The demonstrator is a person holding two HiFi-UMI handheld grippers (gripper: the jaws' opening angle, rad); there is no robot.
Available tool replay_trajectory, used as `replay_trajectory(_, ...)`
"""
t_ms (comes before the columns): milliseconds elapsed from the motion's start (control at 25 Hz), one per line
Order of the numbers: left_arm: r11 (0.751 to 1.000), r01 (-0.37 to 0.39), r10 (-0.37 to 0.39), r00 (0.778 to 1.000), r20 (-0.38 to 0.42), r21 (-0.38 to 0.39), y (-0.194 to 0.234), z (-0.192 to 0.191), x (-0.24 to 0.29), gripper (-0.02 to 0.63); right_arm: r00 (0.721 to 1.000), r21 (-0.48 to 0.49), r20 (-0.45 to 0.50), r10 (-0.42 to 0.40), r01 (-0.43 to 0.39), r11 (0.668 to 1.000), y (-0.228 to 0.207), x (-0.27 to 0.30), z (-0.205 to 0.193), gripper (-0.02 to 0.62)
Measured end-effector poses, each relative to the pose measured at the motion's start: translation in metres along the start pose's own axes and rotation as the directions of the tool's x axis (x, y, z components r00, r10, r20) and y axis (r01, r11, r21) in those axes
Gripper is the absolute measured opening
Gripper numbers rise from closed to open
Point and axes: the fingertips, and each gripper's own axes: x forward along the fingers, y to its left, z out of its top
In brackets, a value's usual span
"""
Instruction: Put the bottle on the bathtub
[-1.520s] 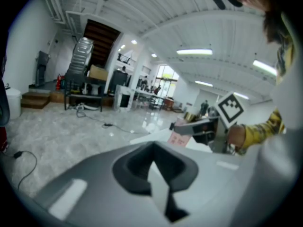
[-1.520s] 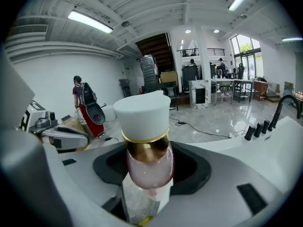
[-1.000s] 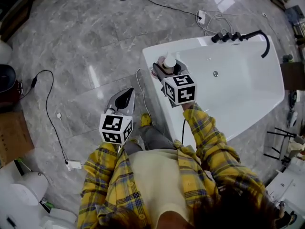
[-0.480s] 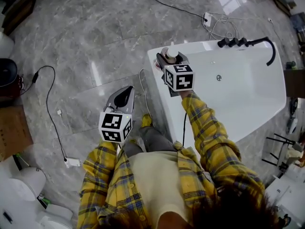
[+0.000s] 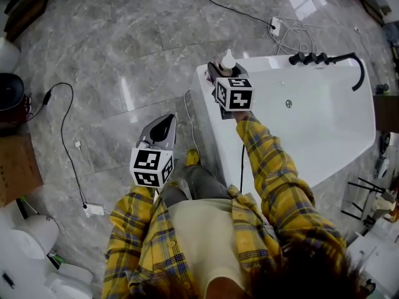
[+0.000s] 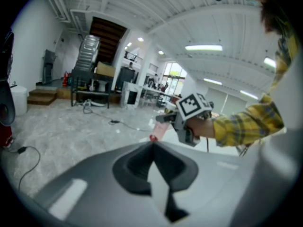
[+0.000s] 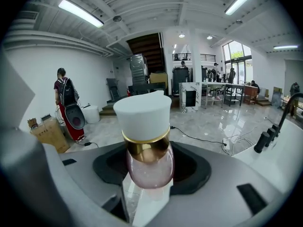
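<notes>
A pink bottle (image 5: 227, 61) with a white cap and a gold collar is held upright in my right gripper (image 5: 222, 73), which is shut on it. It hangs over the near left corner of the white bathtub (image 5: 268, 60). In the right gripper view the bottle (image 7: 149, 164) fills the space between the jaws of the right gripper (image 7: 147, 186). My left gripper (image 5: 164, 124) is shut and empty, low over the floor left of the tub. The left gripper view looks past its jaws (image 6: 152, 150) at the bottle (image 6: 160, 129).
A black faucet (image 5: 352, 64) and its knobs stand on the tub's far right rim. Black cables and a white power strip (image 5: 95, 211) lie on the grey marble floor. A cardboard box (image 5: 15, 167) sits at the left. A person stands far off (image 7: 63, 96).
My right gripper has carried the bottle farther away from me, toward the tub's far left corner. The left gripper has stayed where it was.
</notes>
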Motion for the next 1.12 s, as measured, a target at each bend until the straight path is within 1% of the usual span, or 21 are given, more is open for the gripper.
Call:
replay_trajectory(240,1.0,-0.007,0.007,1.0,-0.015,-0.006,0.002,-0.006,-0.001,0.008,1.0,0.01,0.01,-0.015,0.015,1.0,-0.001,0.012,-0.001,0.232)
replay_trajectory(440,1.0,-0.011,0.011,1.0,-0.009,-0.012,0.006,-0.006,-0.004,0.008,1.0,0.003,0.009,-0.027,0.027,1.0,-0.002,0.018,-0.006,0.232)
replay_trajectory(760,1.0,-0.012,0.012,1.0,-0.015,-0.012,0.008,-0.01,-0.004,0.008,1.0,-0.031,0.023,0.0,0.001,1.0,0.004,0.024,-0.006,0.232)
replay_trajectory(1120,1.0,0.0,0.0,1.0,-0.022,-0.003,0.008,-0.012,-0.006,0.008,1.0,-0.054,0.007,-0.015,0.015,0.998,0.008,0.029,-0.005,0.232)
